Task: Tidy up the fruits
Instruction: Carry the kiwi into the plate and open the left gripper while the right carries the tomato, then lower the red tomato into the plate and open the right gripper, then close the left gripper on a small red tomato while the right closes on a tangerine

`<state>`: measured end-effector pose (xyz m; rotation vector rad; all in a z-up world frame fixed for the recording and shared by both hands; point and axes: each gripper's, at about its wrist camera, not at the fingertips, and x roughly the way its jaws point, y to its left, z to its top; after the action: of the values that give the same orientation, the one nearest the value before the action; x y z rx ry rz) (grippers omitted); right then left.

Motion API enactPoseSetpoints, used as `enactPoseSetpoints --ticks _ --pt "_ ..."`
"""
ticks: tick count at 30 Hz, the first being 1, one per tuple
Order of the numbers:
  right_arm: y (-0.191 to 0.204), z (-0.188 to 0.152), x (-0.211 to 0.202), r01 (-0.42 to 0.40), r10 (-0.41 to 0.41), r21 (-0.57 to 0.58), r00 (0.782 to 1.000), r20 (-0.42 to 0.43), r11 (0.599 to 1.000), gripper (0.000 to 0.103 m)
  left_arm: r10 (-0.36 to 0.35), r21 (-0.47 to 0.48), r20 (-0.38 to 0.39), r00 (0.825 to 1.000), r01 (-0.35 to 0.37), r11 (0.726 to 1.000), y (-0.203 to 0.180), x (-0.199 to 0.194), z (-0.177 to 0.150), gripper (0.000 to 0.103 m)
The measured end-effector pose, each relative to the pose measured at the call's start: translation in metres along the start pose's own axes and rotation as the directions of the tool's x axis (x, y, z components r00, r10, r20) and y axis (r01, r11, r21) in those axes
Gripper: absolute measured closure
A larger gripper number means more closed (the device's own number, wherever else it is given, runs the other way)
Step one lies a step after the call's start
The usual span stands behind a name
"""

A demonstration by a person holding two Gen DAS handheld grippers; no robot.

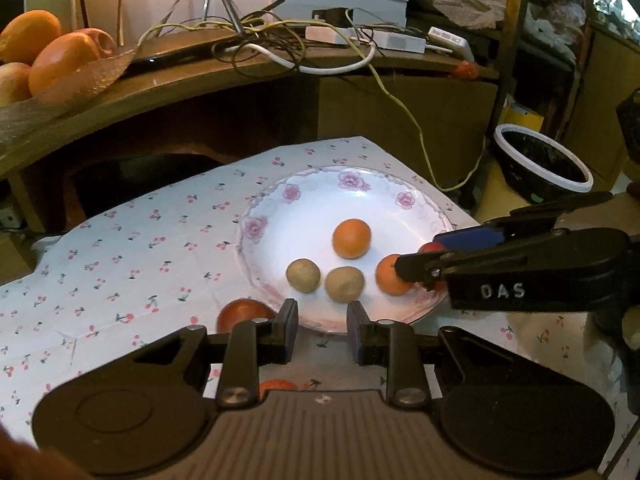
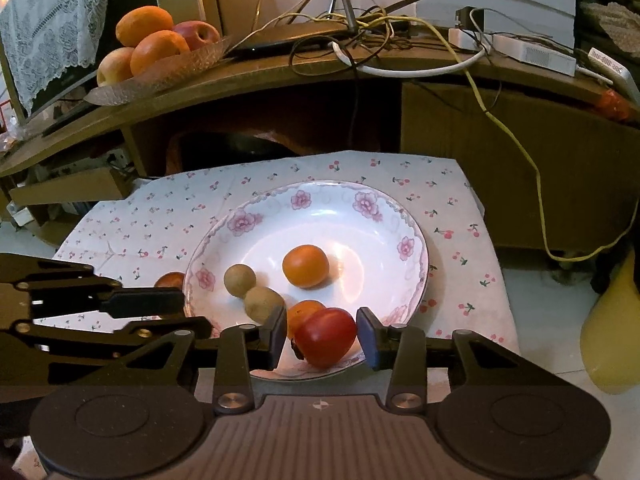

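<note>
So, biggest thing first: the brown desk [image 2: 280, 76] runs across the back, loaded with tangled cables [image 2: 372, 28] and a glass dish [image 2: 160, 76] piled with oranges and apples. Below it a cloth [image 1: 132, 240] with a cherry print covers the low surface, and on that sits the plate [image 2: 320, 208], white with pink flowers round the rim.

On the plate: an orange [image 2: 305, 266] near the middle, two brownish fruits [image 2: 240, 279] touching each other to its left, a second orange [image 2: 305, 314] at the near edge, and a red fruit [image 2: 326, 336] right against that one, resting on the plate by the rim. Another red fruit [image 1: 244, 314] is off the plate, on the cloth just beside the rim's left side. One more orange bit peeks out under the left gripper body, can't tell what exactly.

Right gripper [image 2: 322, 338] hangs over the near rim with its fingers either side of the red fruit. There's a sliver of gap on both sides, so the pads aren't pressing on it, it's loose. Left gripper [image 1: 322, 334] is at the plate's near edge, fingers drawn in narrow with nothing between them.
</note>
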<state>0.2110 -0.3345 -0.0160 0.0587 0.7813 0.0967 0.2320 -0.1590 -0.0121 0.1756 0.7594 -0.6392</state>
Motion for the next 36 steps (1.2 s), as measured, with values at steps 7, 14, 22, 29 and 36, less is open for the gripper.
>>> enactPoseSetpoints --ticks 7,14,22,29,36 --pt "0.001 0.0 -0.004 0.009 -0.009 -0.003 1.0 0.018 1.0 0.061 0.018 -0.018 -0.014 1.0 -0.018 1.0 0.018 -0.016 -0.014 0.071" --pt "0.004 0.002 -0.017 -0.009 0.008 0.029 0.999 0.047 1.0 0.061 0.008 -0.005 -0.046 0.999 -0.008 1.0 0.026 -0.03 -0.035 0.071" --pt "0.058 -0.014 -0.018 -0.133 0.131 -0.112 0.991 -0.027 0.985 0.061 0.004 0.032 -0.089 0.996 -0.001 0.999 0.024 -0.027 -0.05 0.071" --pt "0.076 -0.019 -0.013 -0.18 0.17 -0.136 0.982 -0.08 0.974 0.061 0.033 0.08 -0.082 0.996 -0.027 0.996 0.022 -0.029 -0.055 0.07" --pt "0.083 -0.02 -0.008 -0.222 0.209 -0.123 0.971 -0.112 0.967 0.061 0.043 0.095 -0.092 0.995 -0.034 0.995 0.026 -0.03 -0.058 0.065"
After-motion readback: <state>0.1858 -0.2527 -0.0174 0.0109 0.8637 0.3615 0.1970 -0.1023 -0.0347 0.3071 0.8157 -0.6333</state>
